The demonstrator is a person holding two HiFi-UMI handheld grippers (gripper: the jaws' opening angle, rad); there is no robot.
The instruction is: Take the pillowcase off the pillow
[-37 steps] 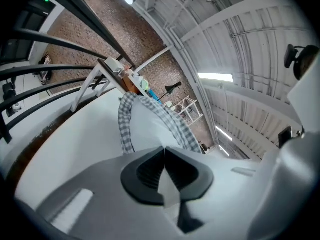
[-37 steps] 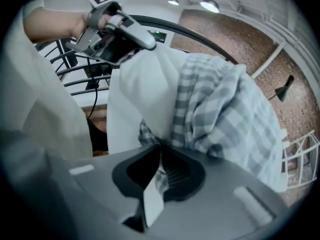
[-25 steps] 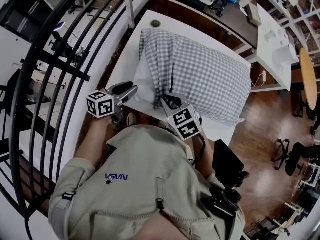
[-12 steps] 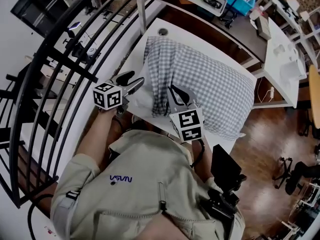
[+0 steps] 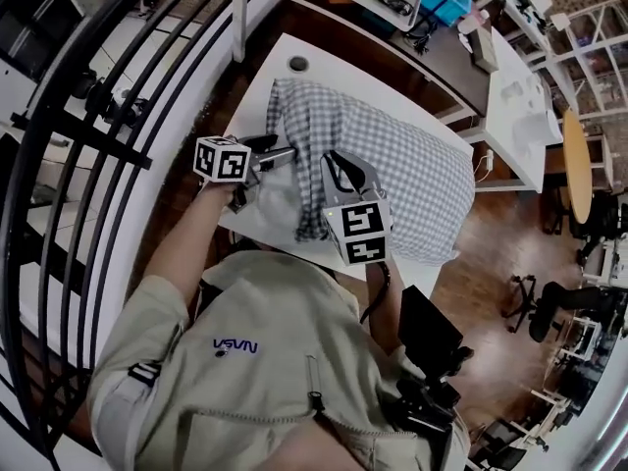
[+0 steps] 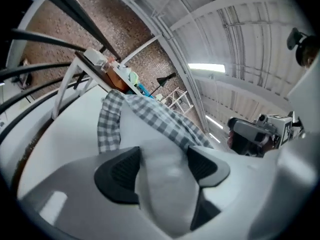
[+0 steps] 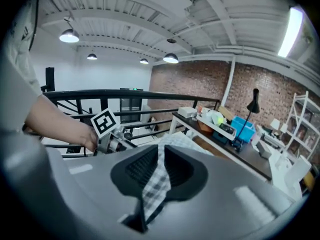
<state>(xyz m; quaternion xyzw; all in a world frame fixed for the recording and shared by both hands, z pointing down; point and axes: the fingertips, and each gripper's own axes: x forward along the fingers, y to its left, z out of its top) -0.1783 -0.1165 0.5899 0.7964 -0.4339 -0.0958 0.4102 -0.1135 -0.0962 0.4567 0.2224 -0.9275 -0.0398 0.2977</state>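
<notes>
**Pillow end between the left tongs, case hem in the right**

The pillow [image 5: 278, 196] lies on the white table [image 5: 324, 67] with its long axis running from near left to far right. Most of it is covered by the checked pillowcase [image 5: 402, 160]. Only the near-left end shows bare white, so the mouth of the case faces the person.

The left gripper [image 5: 280, 153] is at that bare end. Its jaws have just been opening and stand wide, with the white pillow corner filling the gap between them. It appears to be bracketed, not clamped.

The right gripper [image 5: 341, 162] sits just right of the left one, over the pillow's near side. Its jaws are nearly together on a thin fold of checked cloth, taken to be the hem of the case. This fold is lifted clear of the pillow, and a strip hangs from it toward the near edge.

The relation that governs the next move is that the pillow lies straight ahead of the left tongs, along the line they point. The bulk of the case stretches away to the far right of both tools.

The left hand is the nearer to bare pillow, so it is probably the one to anchor it. The right hand would then draw the hem along the long axis. If the left jaws close on checked cloth as well, pillow and case would probably travel together
</notes>
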